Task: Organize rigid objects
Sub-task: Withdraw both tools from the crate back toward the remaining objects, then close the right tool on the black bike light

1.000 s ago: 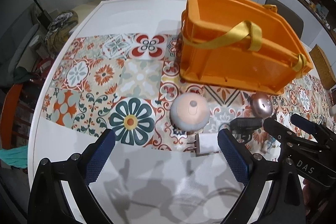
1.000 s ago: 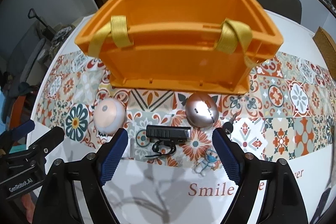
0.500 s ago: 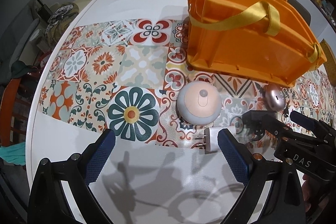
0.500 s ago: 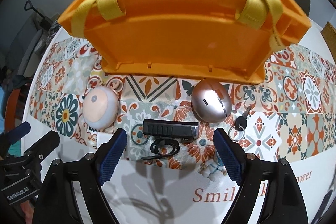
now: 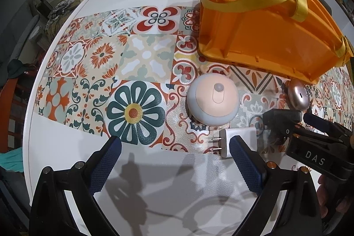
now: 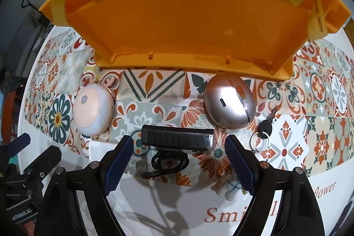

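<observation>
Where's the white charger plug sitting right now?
In the left wrist view the white charger plug lies on the table just below the round pink light, partly behind the left gripper's right-hand finger, prongs pointing left.

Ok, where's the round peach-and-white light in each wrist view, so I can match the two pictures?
Left wrist view: the round light sits right of centre, just beyond the white plug.
Right wrist view: the same light lies at the left, left of the black bar-shaped light.
Shared landmark: the orange basket stands just behind it in both views.
</observation>
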{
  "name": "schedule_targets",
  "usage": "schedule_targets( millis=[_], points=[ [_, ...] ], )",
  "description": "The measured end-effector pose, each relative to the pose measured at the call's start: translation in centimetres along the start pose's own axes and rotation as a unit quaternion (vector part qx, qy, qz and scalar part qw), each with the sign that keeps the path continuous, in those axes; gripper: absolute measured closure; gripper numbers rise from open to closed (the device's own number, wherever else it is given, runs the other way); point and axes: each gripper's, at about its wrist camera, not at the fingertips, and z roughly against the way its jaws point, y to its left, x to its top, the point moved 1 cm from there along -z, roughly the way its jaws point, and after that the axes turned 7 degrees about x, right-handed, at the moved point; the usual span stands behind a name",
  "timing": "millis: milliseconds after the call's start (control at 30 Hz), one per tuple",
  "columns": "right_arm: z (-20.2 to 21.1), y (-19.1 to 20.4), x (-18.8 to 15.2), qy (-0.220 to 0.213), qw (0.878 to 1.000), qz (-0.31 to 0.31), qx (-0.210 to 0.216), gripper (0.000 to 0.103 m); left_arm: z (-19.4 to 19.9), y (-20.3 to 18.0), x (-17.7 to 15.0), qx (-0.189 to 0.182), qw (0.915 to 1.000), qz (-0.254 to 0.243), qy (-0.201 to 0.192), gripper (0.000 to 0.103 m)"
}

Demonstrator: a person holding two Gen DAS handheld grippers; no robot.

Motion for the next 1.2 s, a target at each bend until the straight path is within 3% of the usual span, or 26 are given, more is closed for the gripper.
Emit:
schedule_targets(
  millis=[567, 633, 800, 1200],
  points=[
    [-2.7, 0.6, 0.8, 0.008, 1.0, 0.005, -0.002, 0.02, -1.1, -0.2, -0.7, -0.028, 0.9995, 0.001, 0.016, 0.003],
    [-3.1, 1.0, 0.8, 0.01, 1.0, 0.006, -0.002, 0.027, -1.2, -0.1, -0.8, -0.03, 0.9994, 0.003, 0.019, 0.003],
    [-3.2, 1.2, 0.5, 0.006, 1.0, 0.011, -0.004, 0.029, -1.1, -0.3, -1.1, -0.029, 0.9994, 0.0, 0.021, 0.004],
    [0.6, 1.0, -1.3, -0.034, 0.999, 0.031, -0.02, 0.029, 0.2, -1.3, -1.8, -0.039, 0.9991, -0.011, 0.015, 0.004]
  ],
)
